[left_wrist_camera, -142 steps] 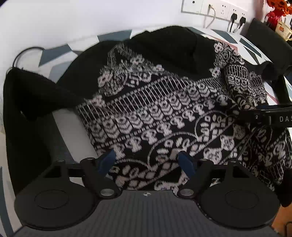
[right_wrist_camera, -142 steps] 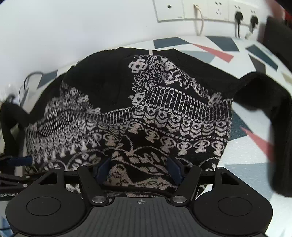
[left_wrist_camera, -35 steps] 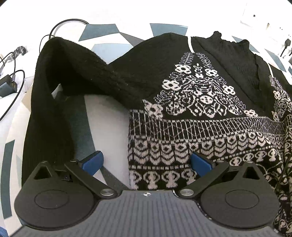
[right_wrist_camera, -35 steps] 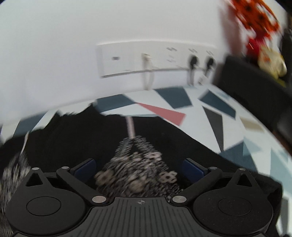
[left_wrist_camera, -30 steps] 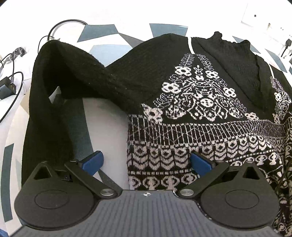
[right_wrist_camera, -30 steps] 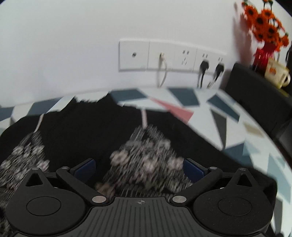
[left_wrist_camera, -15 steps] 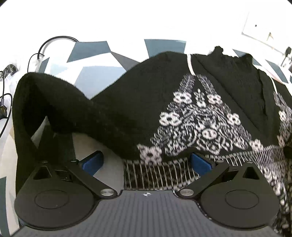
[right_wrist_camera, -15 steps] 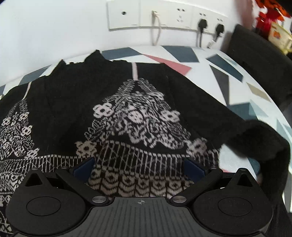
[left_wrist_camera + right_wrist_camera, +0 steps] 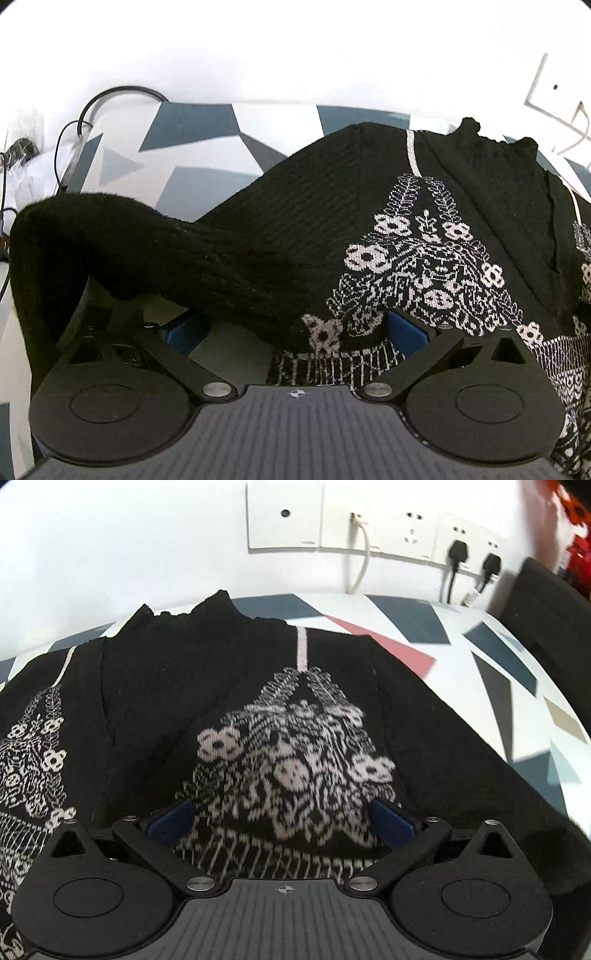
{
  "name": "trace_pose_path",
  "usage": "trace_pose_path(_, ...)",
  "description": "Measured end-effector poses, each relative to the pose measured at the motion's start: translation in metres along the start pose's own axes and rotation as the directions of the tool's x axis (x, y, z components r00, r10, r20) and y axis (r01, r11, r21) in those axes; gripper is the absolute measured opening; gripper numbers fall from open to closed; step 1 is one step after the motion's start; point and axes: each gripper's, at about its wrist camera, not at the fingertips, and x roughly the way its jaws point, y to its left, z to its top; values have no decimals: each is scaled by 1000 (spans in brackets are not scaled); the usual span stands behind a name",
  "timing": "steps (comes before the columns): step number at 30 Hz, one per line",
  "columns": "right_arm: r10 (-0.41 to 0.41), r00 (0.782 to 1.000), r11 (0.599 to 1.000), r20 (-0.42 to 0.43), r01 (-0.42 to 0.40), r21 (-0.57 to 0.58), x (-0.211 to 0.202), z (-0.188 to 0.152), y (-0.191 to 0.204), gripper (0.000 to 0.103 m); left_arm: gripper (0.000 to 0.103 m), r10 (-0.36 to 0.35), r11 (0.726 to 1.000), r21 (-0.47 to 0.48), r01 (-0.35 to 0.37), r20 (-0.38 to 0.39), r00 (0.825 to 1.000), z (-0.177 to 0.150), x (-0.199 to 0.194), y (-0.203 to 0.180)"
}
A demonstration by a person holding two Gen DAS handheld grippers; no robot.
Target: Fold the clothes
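On the patterned tabletop (image 9: pixel 491 646) the black-and-white sweater (image 9: pixel 288 738) lies spread; my left gripper (image 9: pixel 295 328) and right gripper (image 9: pixel 280 819) both hover unclenched, so next I judge each must take a sleeve (image 9: pixel 110 236).

One black patterned sweater (image 9: pixel 258 709) at centre frame, four wall socket plates (image 9: pixel 369 520) along the top, two black plugs (image 9: pixel 458 552) at upper right.

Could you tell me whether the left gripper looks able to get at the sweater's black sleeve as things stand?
Probably yes: the left gripper stands open, and the black sleeve of the sweater arches just ahead of its left finger, with nothing lying between them.
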Motion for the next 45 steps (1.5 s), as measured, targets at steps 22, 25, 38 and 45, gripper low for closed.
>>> trace_pose_path(22,68,997,994,21,-66,-93,51,70,14,102,103,41,996,-78,-38,36,999,30,18,5)
trace_pose_path(25,76,997,993,34,-72,-98,51,69,12,102,103,43,989,-141,-43,0,999,16,4,8)
trace_pose_path(38,232,962,961,144,-249,117,-83,16,-79,102,103,-101,938,-324,125,89,991,-98,-125,66)
trace_pose_path(45,153,977,977,150,-173,126,-153,-85,-88,102,103,-165,972,-152,177,91,982,-178,-159,55)
